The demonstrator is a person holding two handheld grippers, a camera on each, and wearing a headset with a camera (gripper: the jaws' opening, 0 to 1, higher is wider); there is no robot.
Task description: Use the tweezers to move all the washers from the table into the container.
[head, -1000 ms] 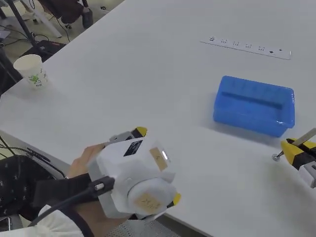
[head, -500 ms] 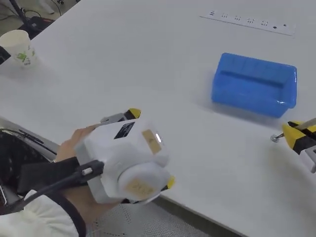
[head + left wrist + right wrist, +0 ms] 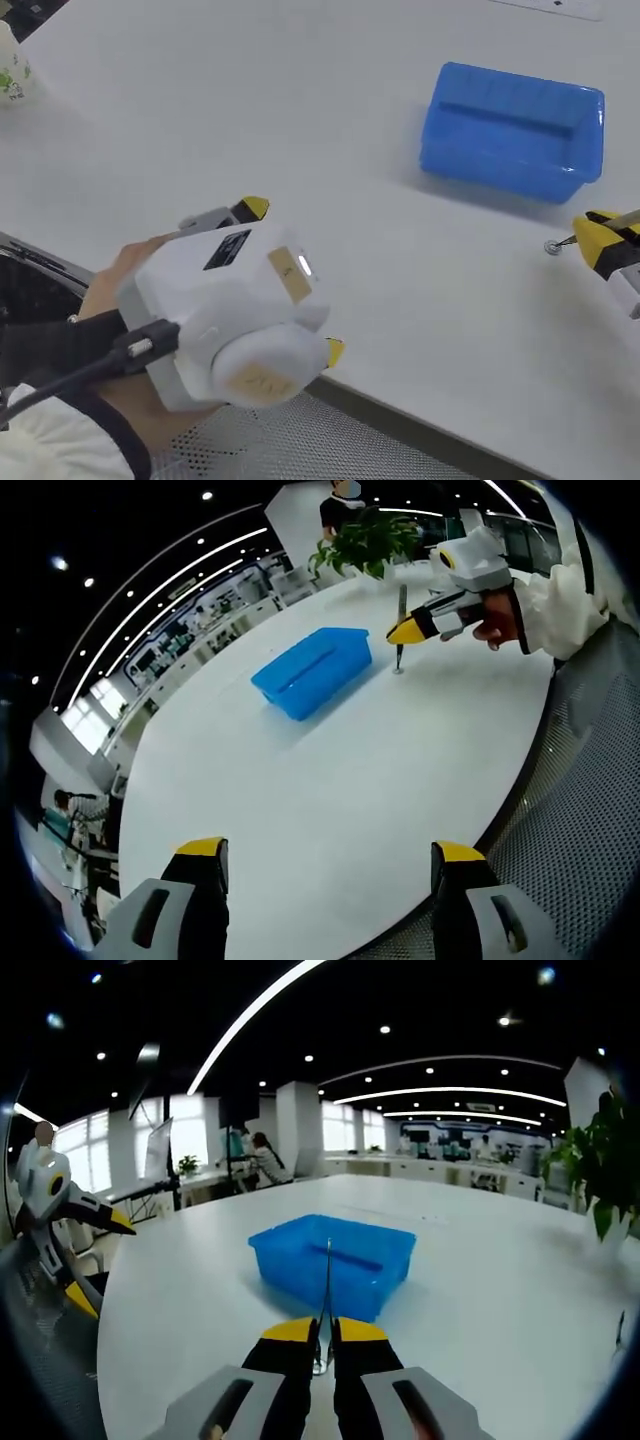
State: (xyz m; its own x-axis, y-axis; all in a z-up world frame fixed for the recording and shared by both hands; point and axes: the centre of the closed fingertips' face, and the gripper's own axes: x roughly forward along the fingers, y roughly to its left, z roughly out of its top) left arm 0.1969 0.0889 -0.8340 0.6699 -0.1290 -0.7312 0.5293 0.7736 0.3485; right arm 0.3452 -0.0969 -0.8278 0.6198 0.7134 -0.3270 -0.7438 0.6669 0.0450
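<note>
One washer (image 3: 553, 247) sits at the tweezers' (image 3: 328, 1270) tip, just off the container's (image 3: 512, 130) near right corner; whether it touches the table (image 3: 250, 100) I cannot tell. My right gripper (image 3: 323, 1332) has its jaws clamped on the tweezers; the left gripper (image 3: 330, 850) hangs wide open, empty, by the near edge. Washer looks light, hard, slippery: I'd pinch across its rim.

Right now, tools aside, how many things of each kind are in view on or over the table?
Blue container: 1
Washer: 1
Tweezers: 1
Paper cup: 1
Power strip: 1
Total: 5
</note>
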